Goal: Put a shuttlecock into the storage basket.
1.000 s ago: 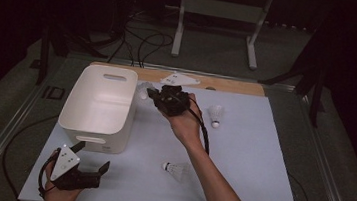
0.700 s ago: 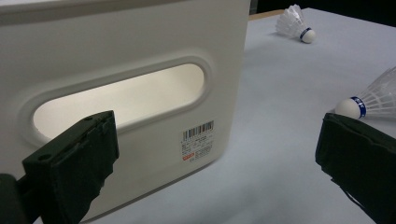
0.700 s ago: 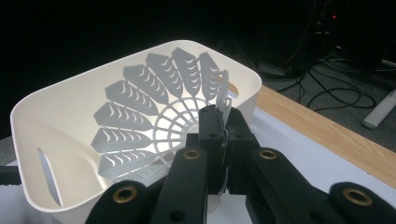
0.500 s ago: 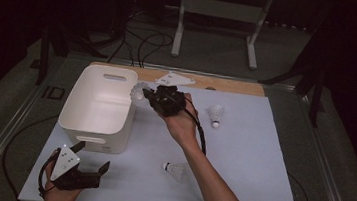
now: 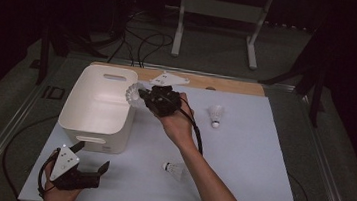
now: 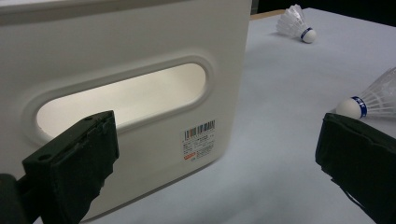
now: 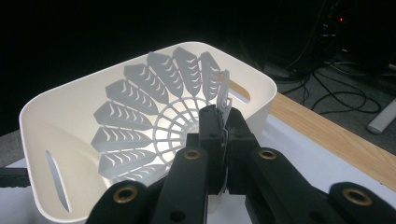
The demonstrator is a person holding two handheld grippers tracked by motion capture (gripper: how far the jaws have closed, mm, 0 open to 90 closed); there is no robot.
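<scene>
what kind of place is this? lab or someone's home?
Most likely a lab or recording setup, not a home. A white-topped table stands in a dark room, cables trail across the floor behind it beside a metal stand, and the props are few: a white bin and loose shuttlecocks.

A white plastic shuttlecock, its slotted skirt fanned open and one edge pinched, hangs tilted left of the frame's centre over the right rim of the white bin.
</scene>
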